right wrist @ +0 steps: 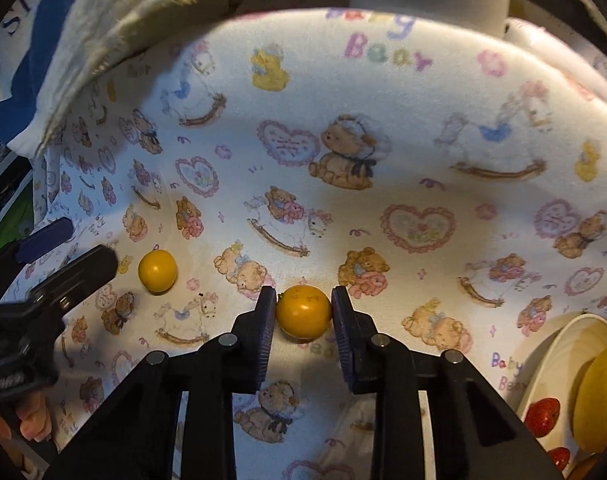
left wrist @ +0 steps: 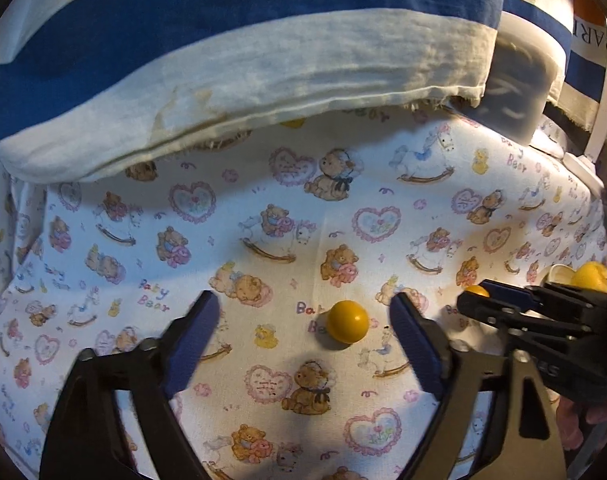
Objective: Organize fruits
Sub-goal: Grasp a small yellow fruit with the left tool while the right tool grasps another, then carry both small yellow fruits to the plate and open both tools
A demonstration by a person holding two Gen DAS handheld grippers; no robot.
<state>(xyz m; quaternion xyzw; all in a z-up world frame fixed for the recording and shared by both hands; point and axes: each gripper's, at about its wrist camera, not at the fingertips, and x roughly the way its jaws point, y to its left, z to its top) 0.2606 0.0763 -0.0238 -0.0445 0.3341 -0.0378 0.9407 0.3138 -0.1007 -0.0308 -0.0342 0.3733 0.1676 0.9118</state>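
Two small round yellow fruits lie on a bear-print cloth point(right wrist: 383, 80). In the right wrist view my right gripper point(right wrist: 303, 294) is shut on one yellow fruit point(right wrist: 303, 314), both blue pads pressed against its sides, low over the cloth. The other yellow fruit point(right wrist: 157, 270) lies to its left. In the left wrist view that second fruit point(left wrist: 346, 321) rests between the fingers of my left gripper point(left wrist: 303, 300), which is open and touches neither side. The right gripper point(left wrist: 479, 296) shows at the right there, and the left gripper point(right wrist: 69, 250) shows at the left edge of the right wrist view.
A cream bowl point(right wrist: 559, 354) at the lower right holds a large yellow fruit point(right wrist: 601, 396) and red strawberries point(right wrist: 543, 416). A folded blue and cream cloth point(left wrist: 263, 60) overhangs the far side. A white container point(left wrist: 519, 80) stands at the back right.
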